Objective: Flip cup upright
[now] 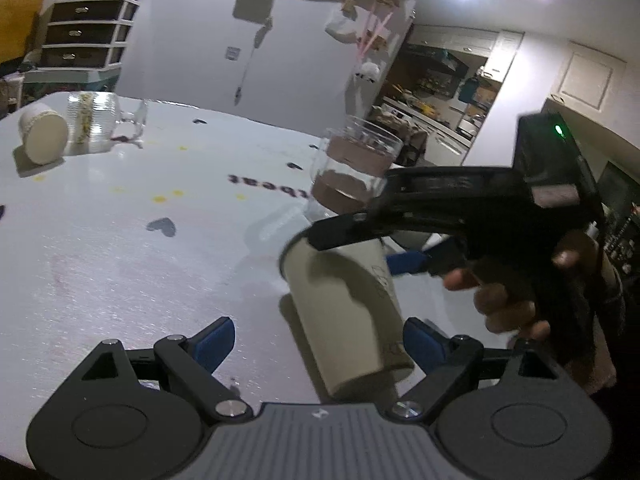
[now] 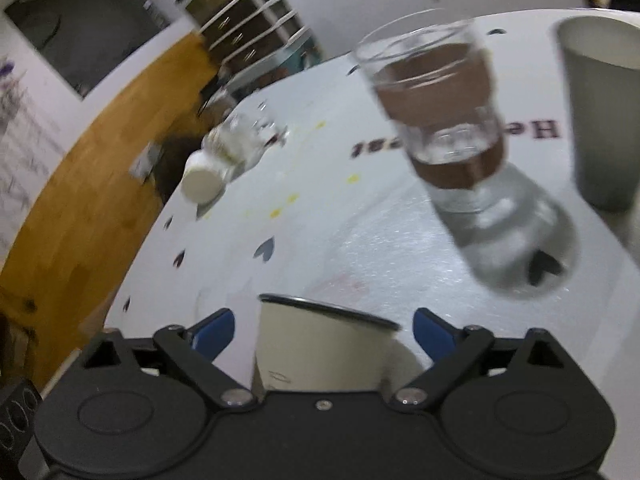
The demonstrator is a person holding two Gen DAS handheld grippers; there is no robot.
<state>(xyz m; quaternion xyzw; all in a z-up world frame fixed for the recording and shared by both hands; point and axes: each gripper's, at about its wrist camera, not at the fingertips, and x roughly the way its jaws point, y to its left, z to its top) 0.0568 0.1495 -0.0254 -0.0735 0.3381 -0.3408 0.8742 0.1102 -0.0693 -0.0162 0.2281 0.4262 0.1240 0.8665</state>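
A beige paper cup [image 1: 352,312] with a dark rim stands tilted on the white table [image 1: 120,264], between the open fingers of my left gripper [image 1: 320,340]. My right gripper [image 1: 360,248] reaches in from the right around the cup's rim, its blue pad [image 1: 408,262] beside the cup. In the right wrist view the same cup [image 2: 324,352] sits between the open fingers of the right gripper [image 2: 324,328], rim pointing away. Neither gripper visibly presses on it.
A clear glass with a brown band [image 1: 356,168] stands just behind the cup; it also shows in the right wrist view [image 2: 444,116]. A grey cup [image 2: 600,112] stands far right. A white cup on its side [image 1: 44,136] and a glass mug [image 1: 94,120] lie far left.
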